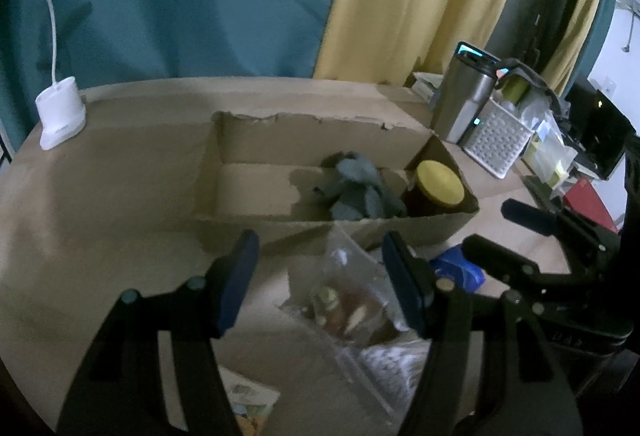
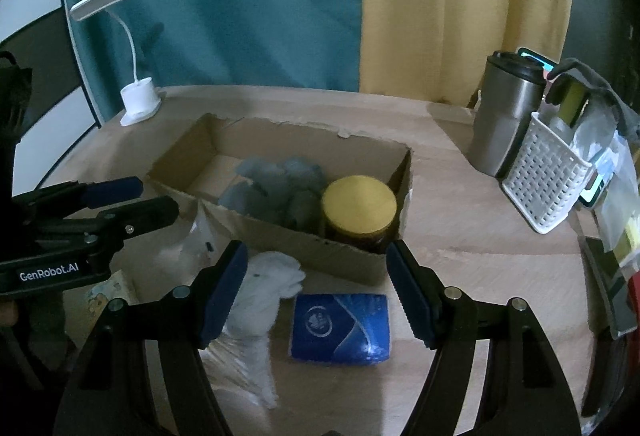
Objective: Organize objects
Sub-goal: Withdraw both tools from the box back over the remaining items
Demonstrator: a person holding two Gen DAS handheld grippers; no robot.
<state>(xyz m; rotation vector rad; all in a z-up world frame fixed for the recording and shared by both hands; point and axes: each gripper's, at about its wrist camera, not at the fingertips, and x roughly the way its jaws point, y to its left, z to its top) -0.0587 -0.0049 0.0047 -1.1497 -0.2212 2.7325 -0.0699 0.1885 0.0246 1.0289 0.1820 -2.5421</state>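
Cardboard walls of the open box (image 2: 256, 232) already hold a grey cloth (image 2: 276, 187) and a yellow-lidded jar (image 2: 359, 200), so we judge it the collecting place. Our right gripper (image 2: 316, 294) hangs wide open and empty over the blue packet (image 2: 340, 328) on the surface (image 2: 480, 268); our left gripper (image 1: 320, 276), equally spread and empty, frames the clear snack bag (image 1: 348, 308).

Blue packet (image 2: 340, 330); yellow-lidded jar (image 2: 359, 204); grey cloth (image 2: 276, 183)

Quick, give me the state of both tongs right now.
Left tongs: open, holding nothing, above the clear snack bag.
Right tongs: open, holding nothing, above the blue packet.
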